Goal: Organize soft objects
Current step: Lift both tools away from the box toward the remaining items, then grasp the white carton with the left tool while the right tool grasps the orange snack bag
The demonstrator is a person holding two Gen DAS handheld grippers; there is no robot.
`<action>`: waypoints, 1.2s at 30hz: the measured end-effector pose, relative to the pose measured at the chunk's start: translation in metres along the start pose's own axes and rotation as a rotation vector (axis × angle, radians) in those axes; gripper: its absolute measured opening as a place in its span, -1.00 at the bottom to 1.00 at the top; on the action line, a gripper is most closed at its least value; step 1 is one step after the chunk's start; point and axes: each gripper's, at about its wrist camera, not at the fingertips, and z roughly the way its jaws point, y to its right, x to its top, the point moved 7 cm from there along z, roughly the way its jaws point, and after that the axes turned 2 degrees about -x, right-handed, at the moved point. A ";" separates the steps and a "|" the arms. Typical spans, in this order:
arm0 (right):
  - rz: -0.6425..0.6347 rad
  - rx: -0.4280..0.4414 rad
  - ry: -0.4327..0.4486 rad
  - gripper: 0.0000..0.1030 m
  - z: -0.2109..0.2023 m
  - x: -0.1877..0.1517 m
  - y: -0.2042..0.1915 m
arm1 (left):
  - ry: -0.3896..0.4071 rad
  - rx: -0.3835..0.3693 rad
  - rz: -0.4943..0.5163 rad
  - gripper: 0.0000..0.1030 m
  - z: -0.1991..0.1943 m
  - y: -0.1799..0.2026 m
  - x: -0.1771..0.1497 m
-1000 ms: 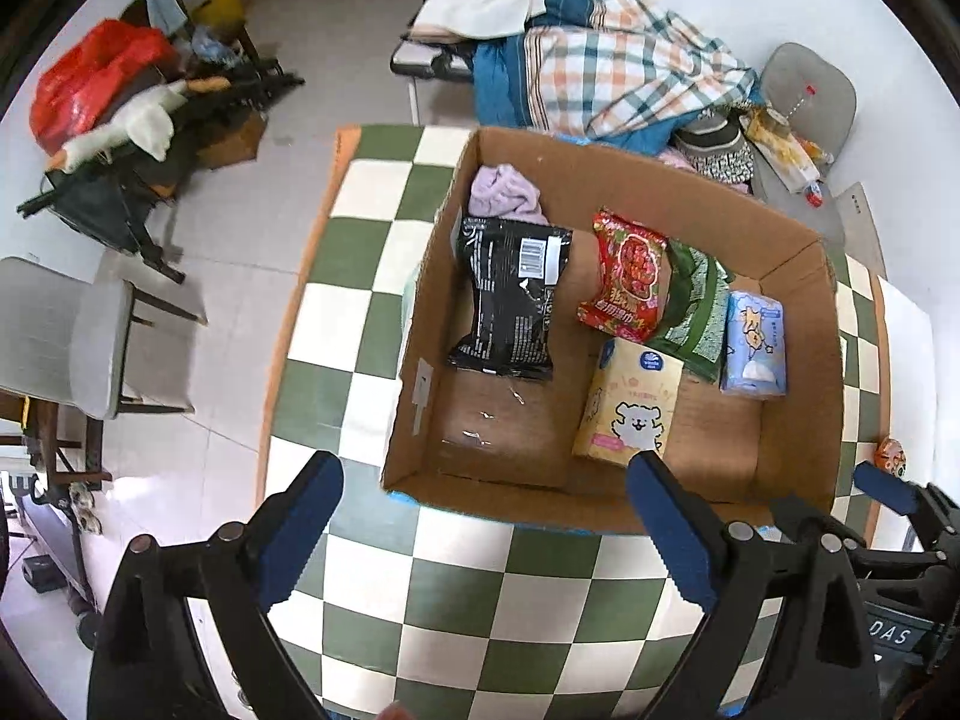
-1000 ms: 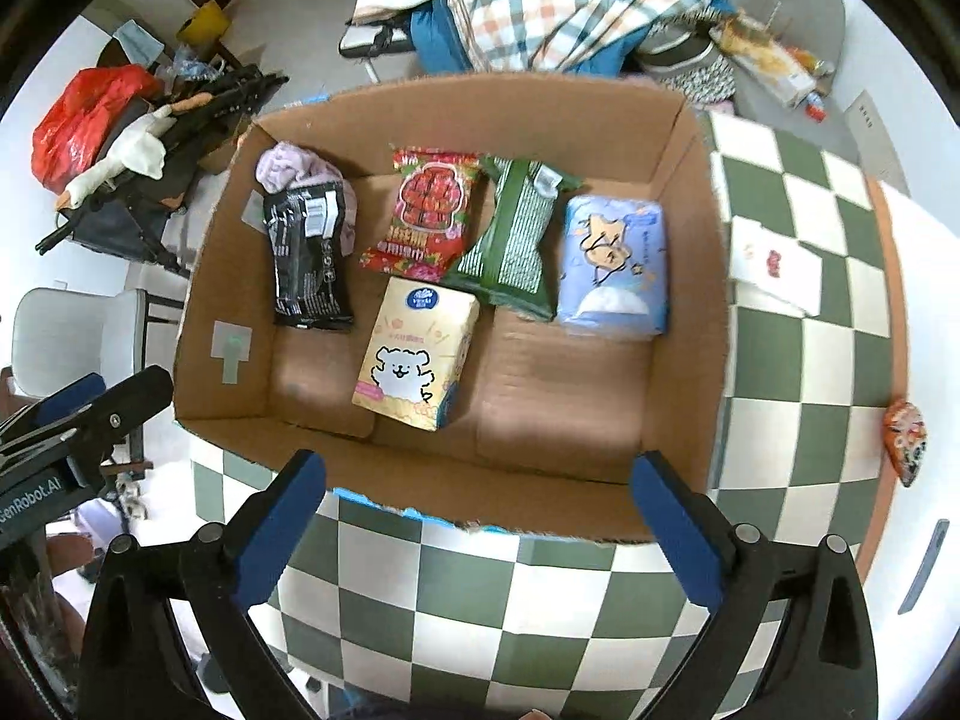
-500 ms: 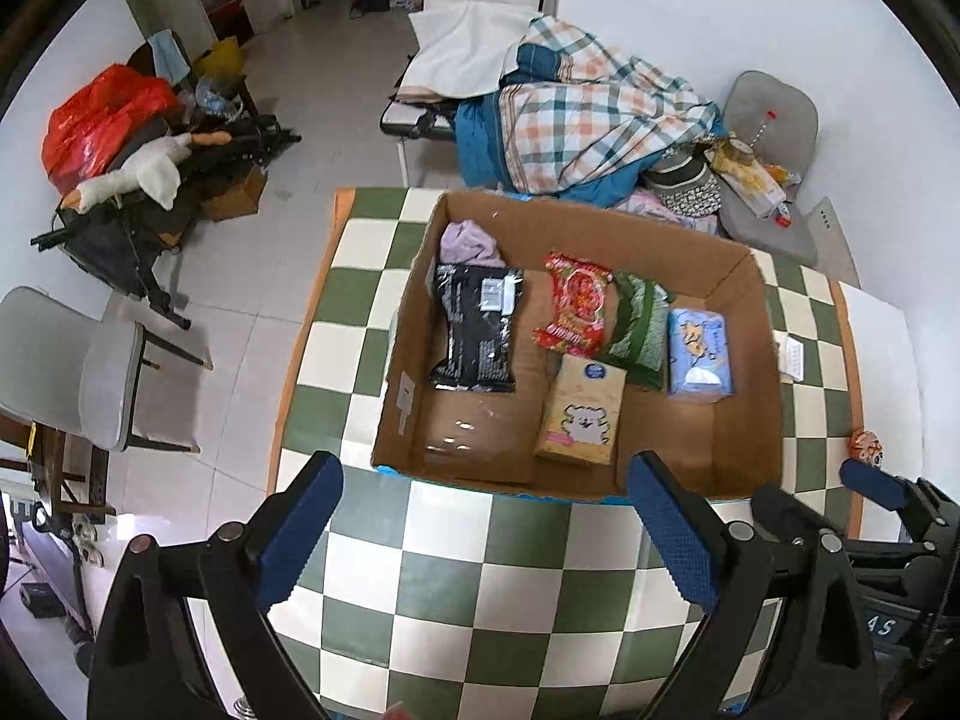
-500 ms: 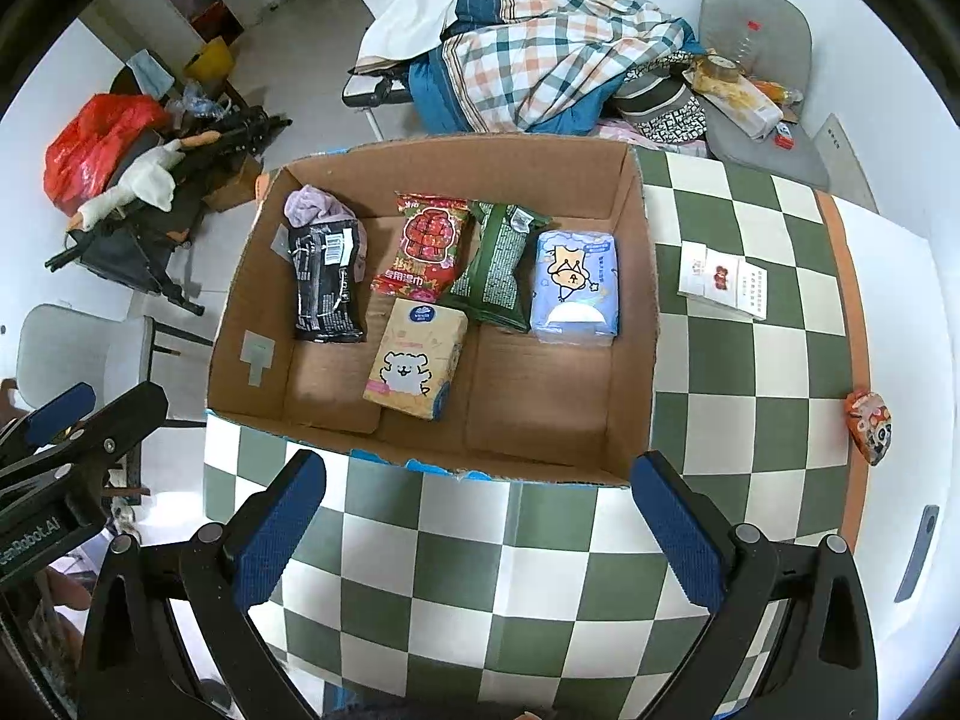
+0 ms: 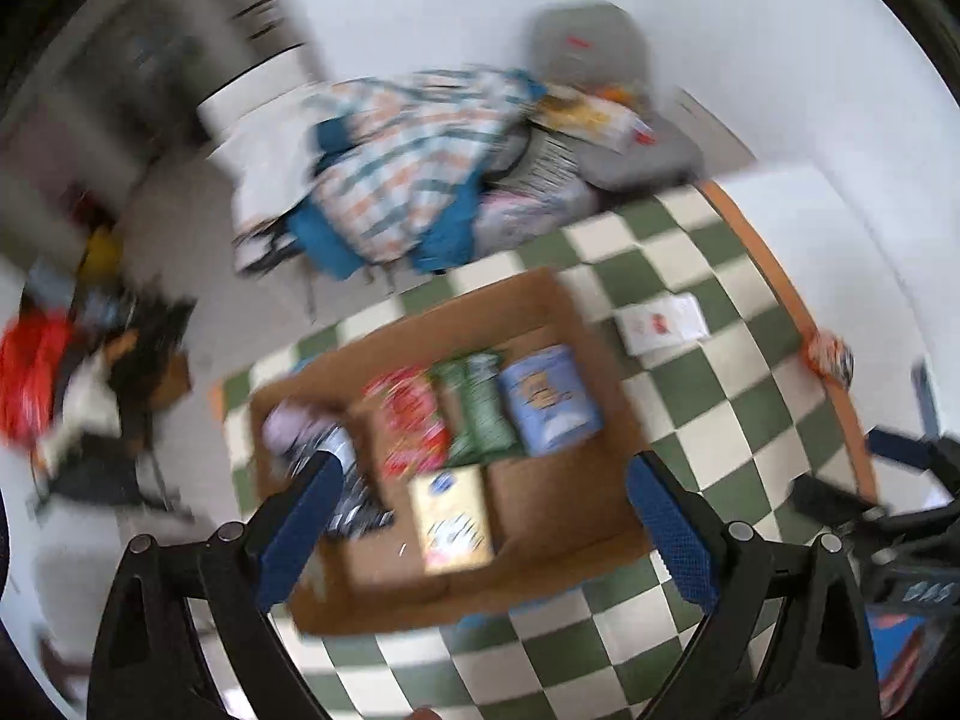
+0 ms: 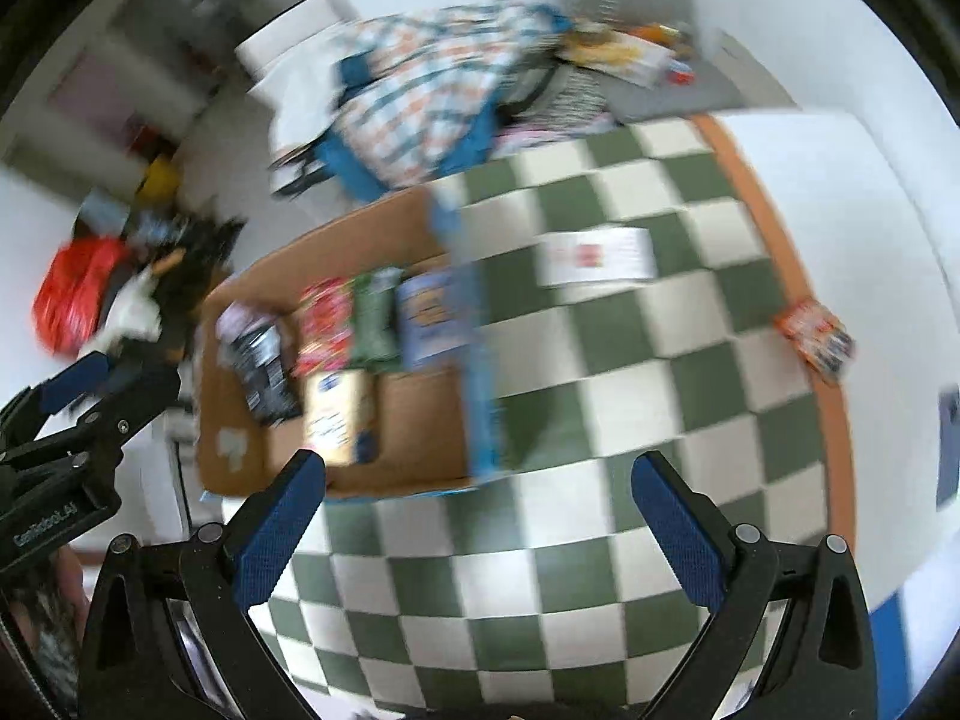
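Both views are motion-blurred. An open cardboard box (image 5: 558, 312) stands on the green-and-white checkered table (image 5: 708, 396). It holds a black pack (image 5: 348, 498), a red pack (image 5: 414, 420), a green pack (image 5: 480, 414), a blue tissue pack (image 5: 549, 399) and a yellow pack (image 5: 453, 516). The box also shows in the right wrist view (image 6: 420, 420). My left gripper (image 5: 480, 528) is open and empty above the box's near side. My right gripper (image 6: 480, 534) is open and empty above the table, right of the box.
A white card (image 6: 594, 255) and a small orange packet (image 6: 816, 336) lie on the table right of the box. A plaid blanket (image 5: 414, 144) and a grey chair (image 5: 600, 54) sit beyond the table. Clutter and a red bag (image 6: 75, 288) lie on the floor to the left.
Both grippers have pulled back and swung right, so the box has slid left and looks smaller. Both stay open and empty. The box contents have not moved.
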 end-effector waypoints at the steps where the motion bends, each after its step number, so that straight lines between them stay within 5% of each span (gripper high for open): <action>1: 0.032 -0.008 -0.001 1.00 0.000 0.003 0.016 | -0.014 -0.008 0.052 0.88 0.010 0.014 0.011; 9: 0.270 -0.103 -0.060 1.00 0.028 0.035 0.155 | -0.212 0.003 0.419 0.88 0.126 0.125 0.070; 16: 0.160 -0.261 -0.225 1.00 0.087 0.065 0.217 | -0.367 0.039 0.576 0.88 0.216 0.174 0.080; 30: -0.121 -0.419 -0.494 1.00 0.200 0.088 0.264 | -0.586 0.046 0.701 0.92 0.307 0.184 0.078; 33: -0.126 -0.410 -0.530 1.00 0.211 0.087 0.267 | -0.585 -0.016 0.670 0.78 0.306 0.188 0.082; 35: -0.110 -0.381 -0.532 1.00 0.214 0.088 0.268 | -0.593 -0.075 0.613 0.36 0.302 0.190 0.082; 36: -0.098 -0.370 -0.532 0.98 0.215 0.089 0.268 | -0.593 -0.098 0.597 0.32 0.300 0.192 0.082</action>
